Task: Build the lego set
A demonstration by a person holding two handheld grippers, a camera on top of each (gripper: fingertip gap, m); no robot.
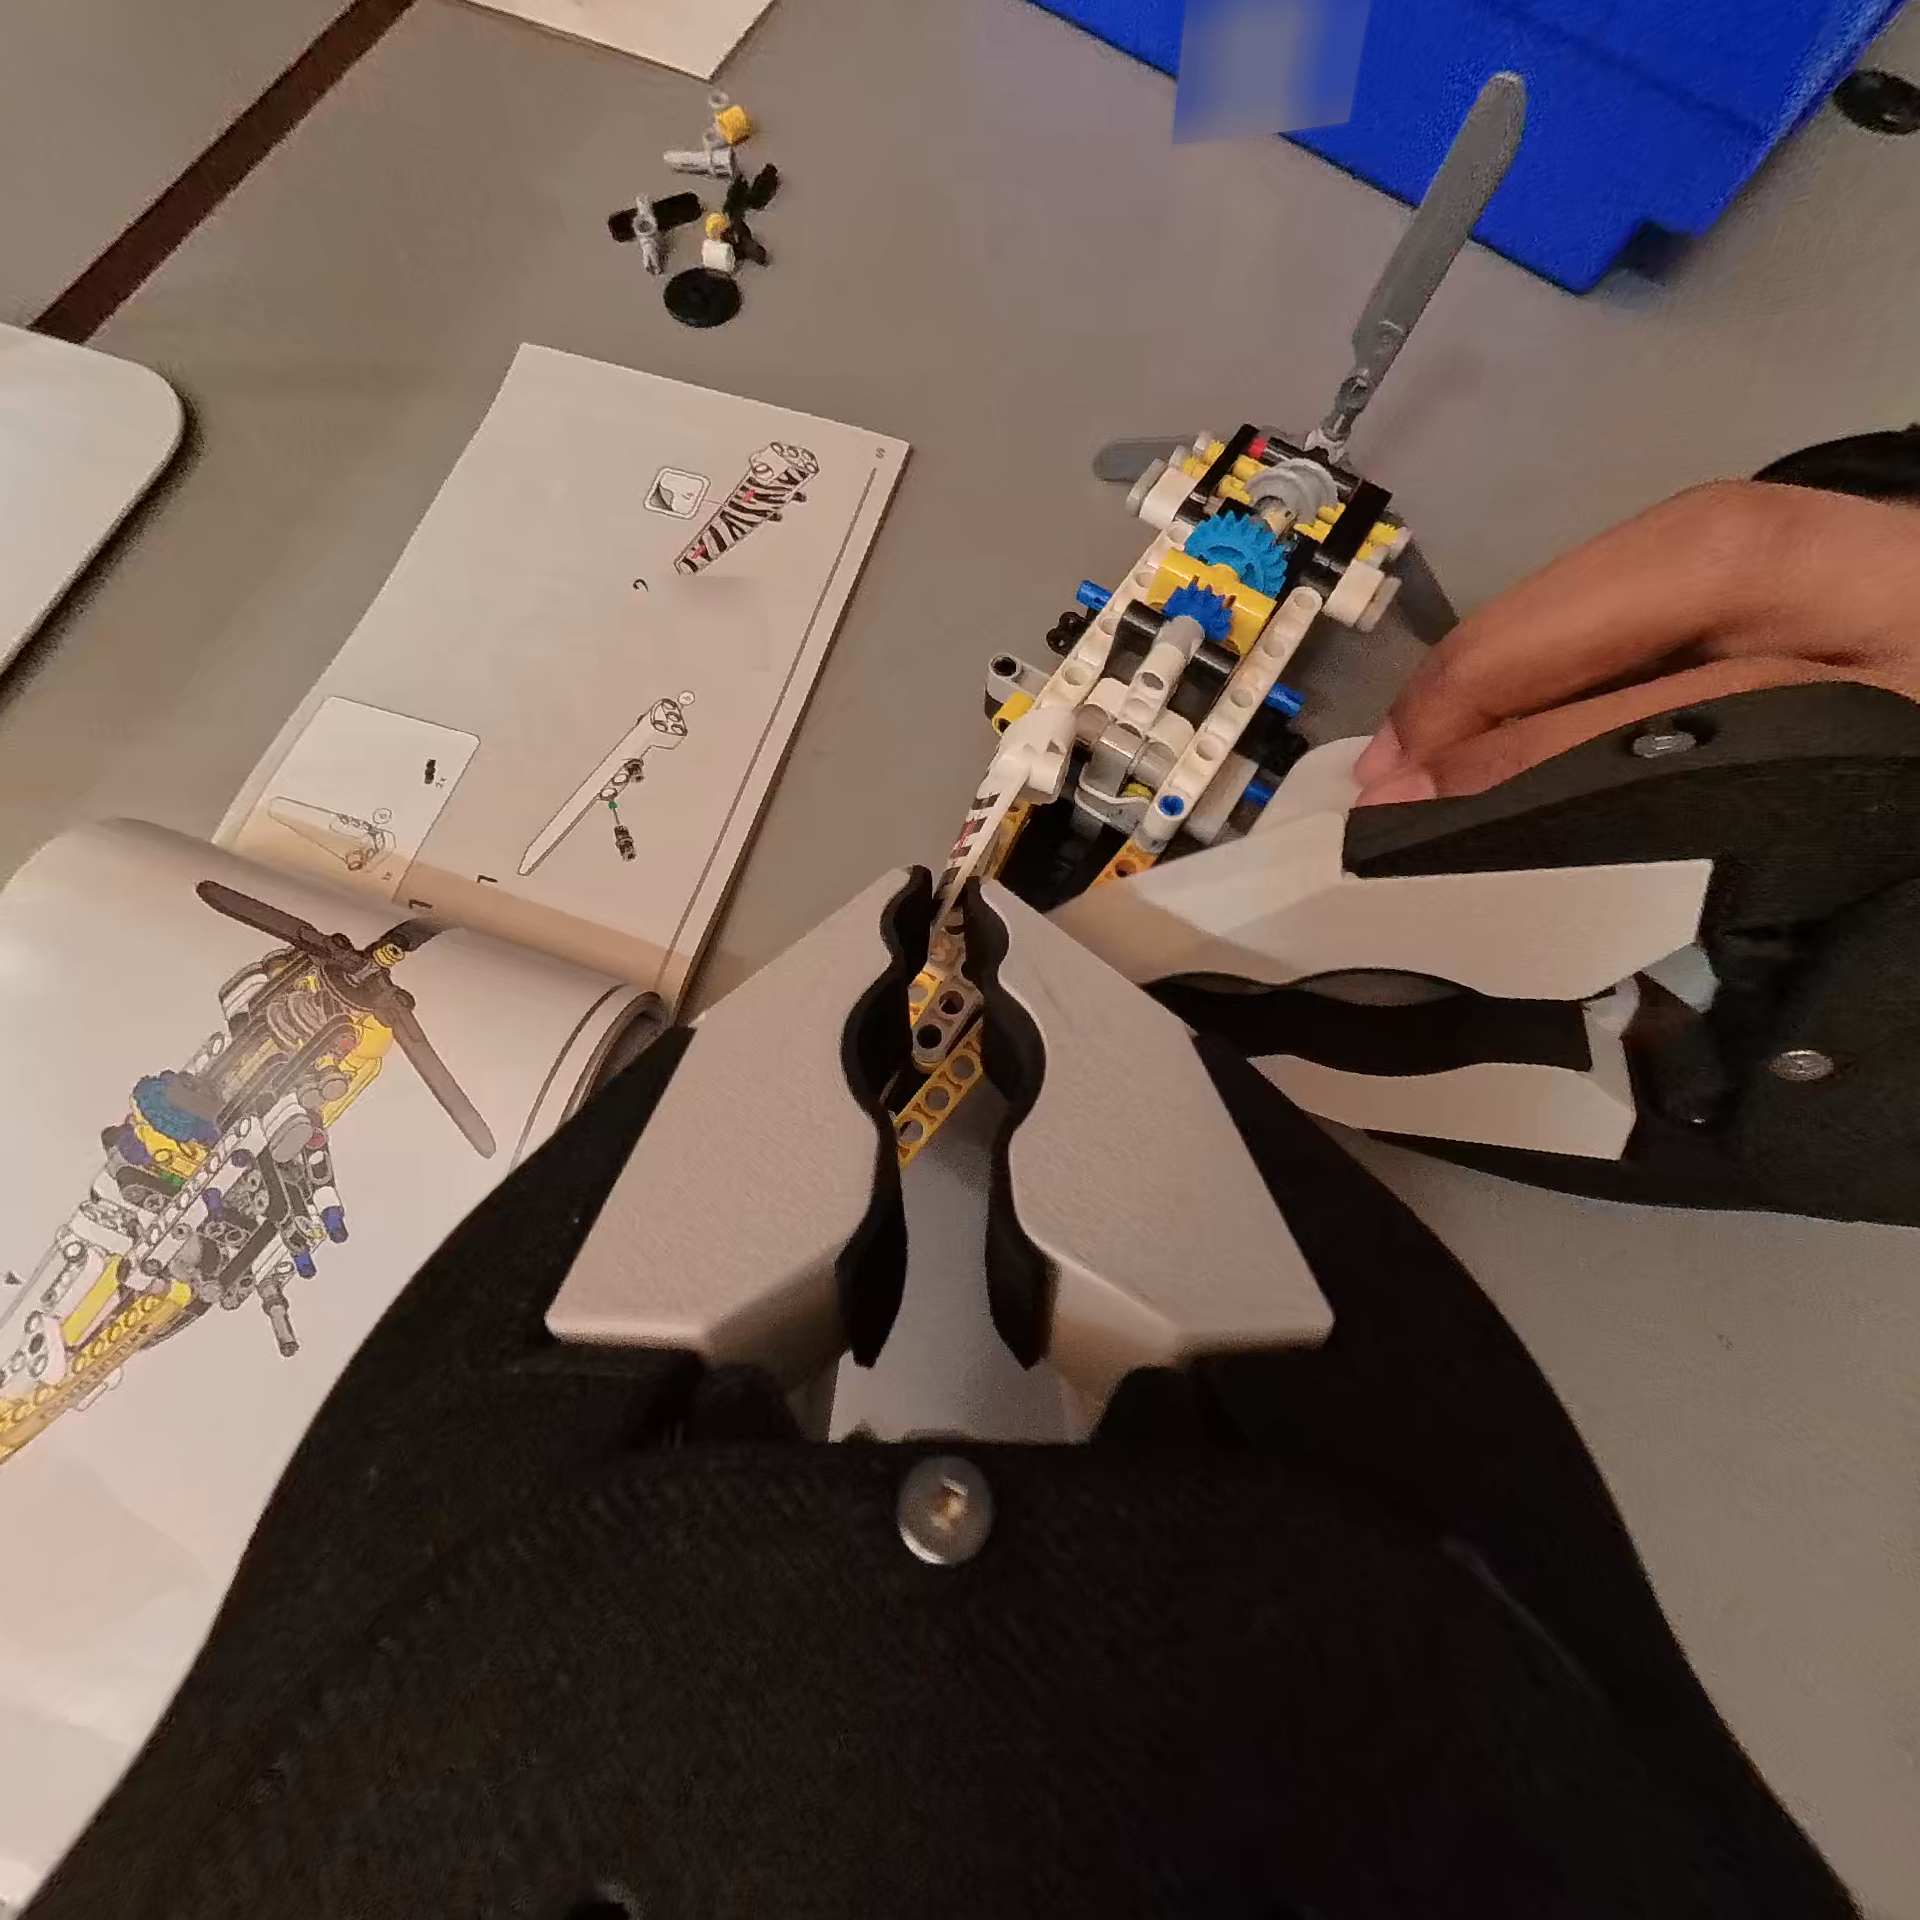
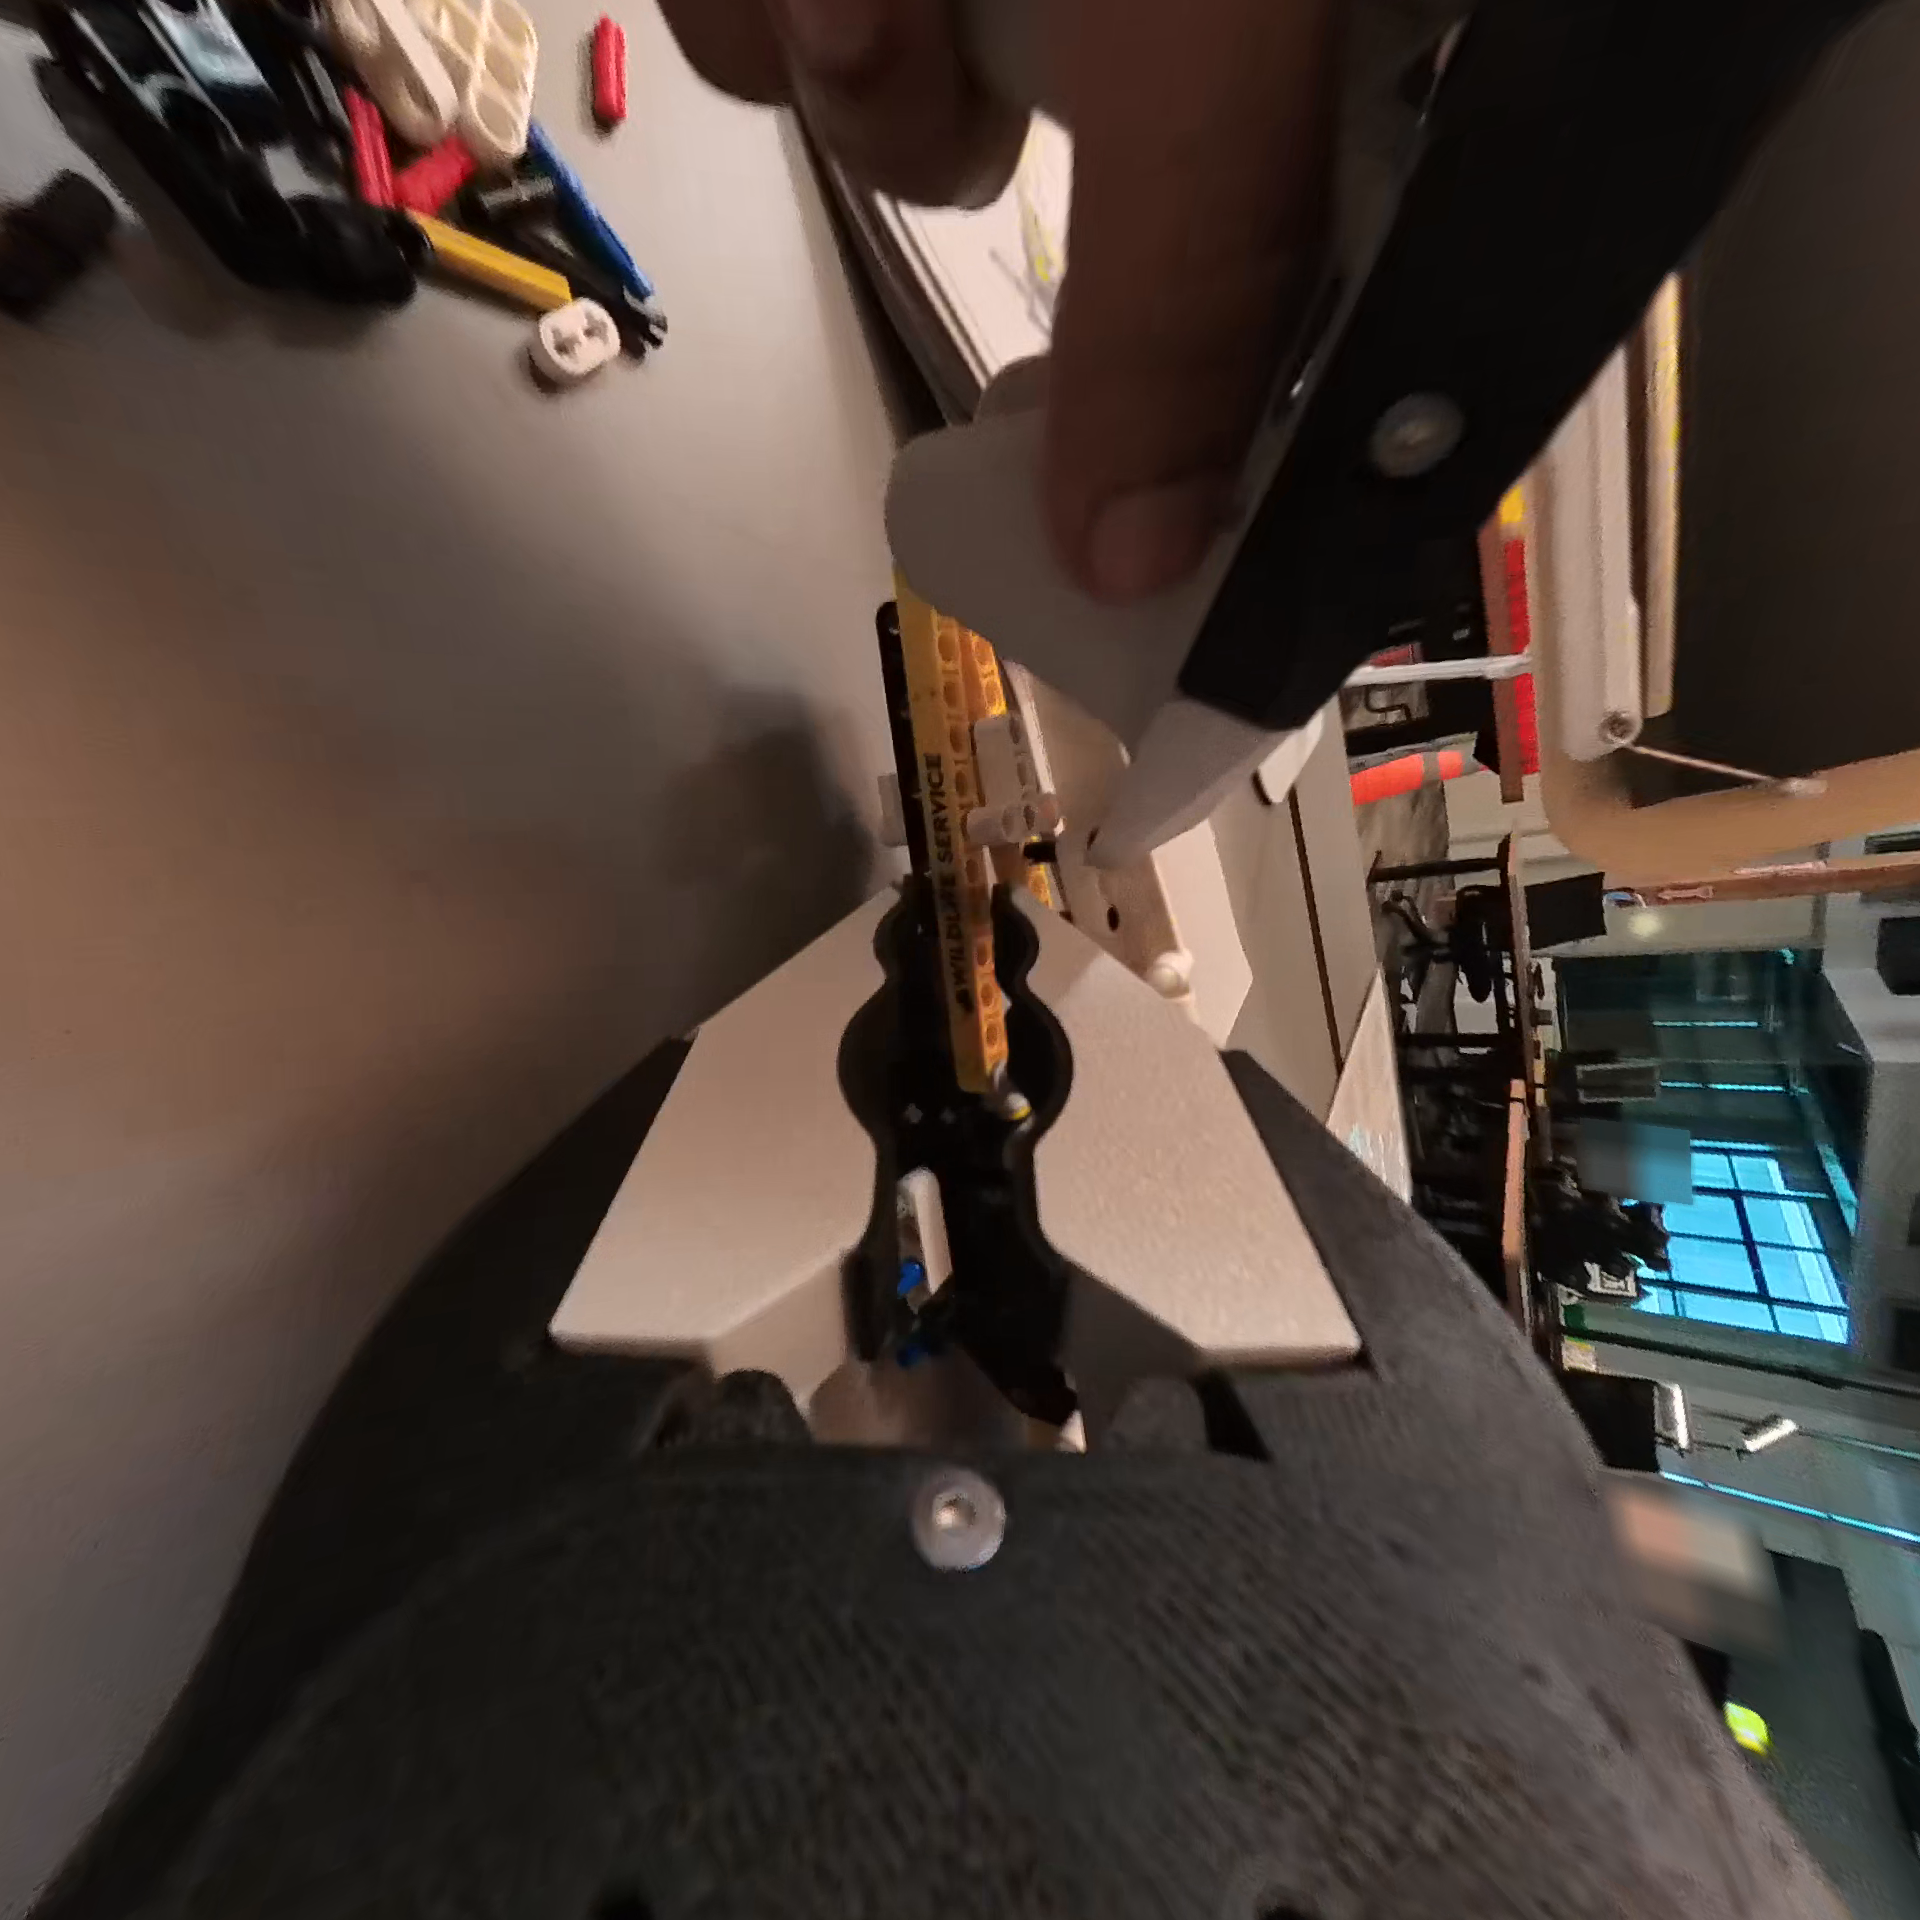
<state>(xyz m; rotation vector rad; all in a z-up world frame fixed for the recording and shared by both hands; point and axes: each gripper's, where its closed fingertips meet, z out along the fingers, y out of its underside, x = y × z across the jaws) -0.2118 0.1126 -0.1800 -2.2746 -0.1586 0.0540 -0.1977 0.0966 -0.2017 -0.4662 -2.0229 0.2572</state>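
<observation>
Grey table point(image 1: 1039, 260) carries an open instruction booklet point(image 1: 582, 665) toward its left edge, a blue bin point(image 1: 1621, 135) at the far right corner, and the half-built helicopter model point(image 1: 1195, 665) lying near the middle. Left tongs point(image 1: 940, 914) are nearly closed, pinching the white striped tail panel point(image 1: 997, 800) at the model's near end. Right tongs point(image 2: 951, 935) are closed on the yellow beam point(image 2: 961, 935) of the model's body, model partly inside the jaws. Judgement: model is light and rigid overall but friction-fitted, so joints can pop apart. The grey rotor blade point(image 1: 1434, 239) and thin panels look fragile; grip on the beams, not the blade. Loose small parts point(image 1: 707, 197) lie toward the far edge.
</observation>
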